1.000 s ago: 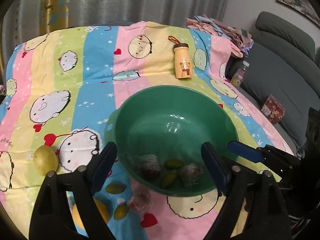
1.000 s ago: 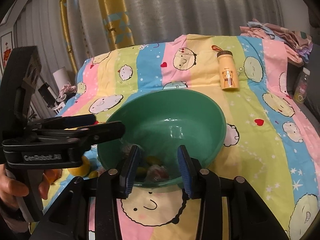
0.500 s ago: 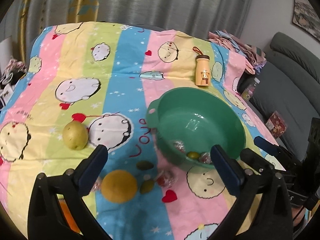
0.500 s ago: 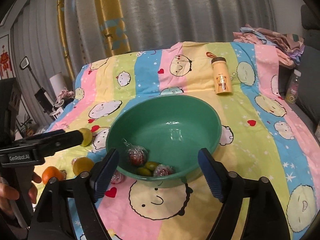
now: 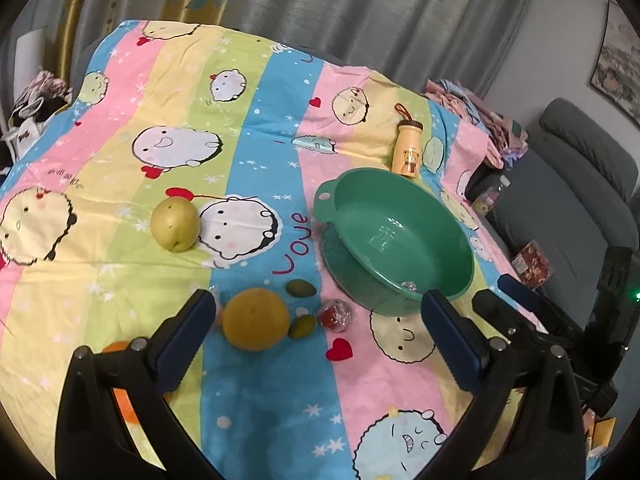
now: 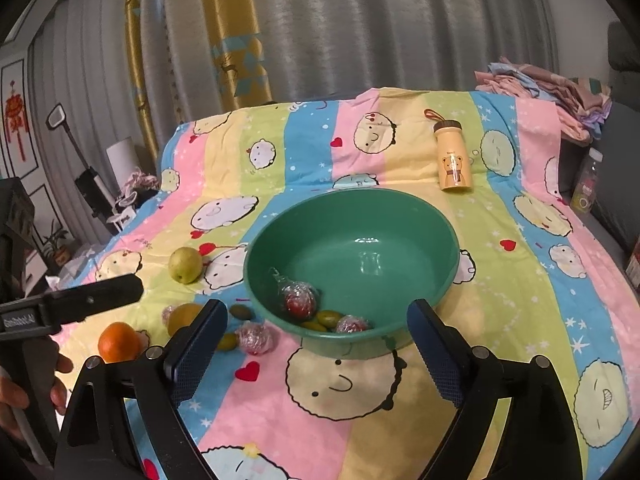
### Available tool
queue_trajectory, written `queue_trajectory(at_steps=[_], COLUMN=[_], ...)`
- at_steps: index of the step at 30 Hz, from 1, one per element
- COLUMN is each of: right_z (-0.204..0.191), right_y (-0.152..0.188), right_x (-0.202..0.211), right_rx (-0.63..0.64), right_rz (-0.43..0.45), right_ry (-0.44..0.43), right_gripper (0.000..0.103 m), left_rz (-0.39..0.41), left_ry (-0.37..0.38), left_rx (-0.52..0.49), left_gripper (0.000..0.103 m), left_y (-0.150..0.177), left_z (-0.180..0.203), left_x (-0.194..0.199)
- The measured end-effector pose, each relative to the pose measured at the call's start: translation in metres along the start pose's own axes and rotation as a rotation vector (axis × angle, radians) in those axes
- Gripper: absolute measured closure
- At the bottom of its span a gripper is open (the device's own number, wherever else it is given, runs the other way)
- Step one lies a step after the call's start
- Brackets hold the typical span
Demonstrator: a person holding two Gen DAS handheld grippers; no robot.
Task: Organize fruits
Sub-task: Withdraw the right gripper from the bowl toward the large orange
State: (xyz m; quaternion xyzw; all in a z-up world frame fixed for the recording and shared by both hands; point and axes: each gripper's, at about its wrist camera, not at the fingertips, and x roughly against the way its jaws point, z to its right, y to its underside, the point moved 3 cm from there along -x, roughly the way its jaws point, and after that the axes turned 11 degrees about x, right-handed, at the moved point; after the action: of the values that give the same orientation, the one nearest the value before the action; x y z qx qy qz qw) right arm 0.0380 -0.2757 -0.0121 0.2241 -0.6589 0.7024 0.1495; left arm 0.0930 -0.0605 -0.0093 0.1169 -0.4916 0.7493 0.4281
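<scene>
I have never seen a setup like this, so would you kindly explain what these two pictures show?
A person holds a two-finger tool in each hand, each carrying a forward-looking fisheye camera. One picture looks past the left hand-held gripper, the other past the right hand-held gripper. Both are open and hold nothing. On the cartoon bedsheet sits a green bowl containing wrapped red fruits and small green ones. Outside lie a pear, a yellow citrus, an orange and a bear-print bottle.

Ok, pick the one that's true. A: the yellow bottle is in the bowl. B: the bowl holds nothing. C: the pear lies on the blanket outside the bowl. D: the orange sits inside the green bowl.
C: the pear lies on the blanket, left of the green bowl.
</scene>
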Motion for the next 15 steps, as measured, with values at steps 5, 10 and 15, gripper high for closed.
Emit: queue_trajectory(at_steps=[5,10,15], right_z=[-0.01,-0.02,-0.031], right_y=[0.001,0.003,0.003], right_x=[0.002,0.003,0.003], right_rx=[0.012,0.015,0.035], right_rz=[-0.005,-0.007,-0.014], right_ry=[-0.022,-0.04,-0.052], right_gripper=[0.012,0.012,0.012], left_rz=[0.036,0.031,0.027], left_ry=[-0.007,0.037,0.03], left_rx=[-0.03,-0.013,-0.001], left_gripper=[0.0,0.0,0.0], left_y=[0.008,0.013,0.014], left_z=[-0.009,-0.02,-0.03], left_x=[0.013,0.024,0.033])
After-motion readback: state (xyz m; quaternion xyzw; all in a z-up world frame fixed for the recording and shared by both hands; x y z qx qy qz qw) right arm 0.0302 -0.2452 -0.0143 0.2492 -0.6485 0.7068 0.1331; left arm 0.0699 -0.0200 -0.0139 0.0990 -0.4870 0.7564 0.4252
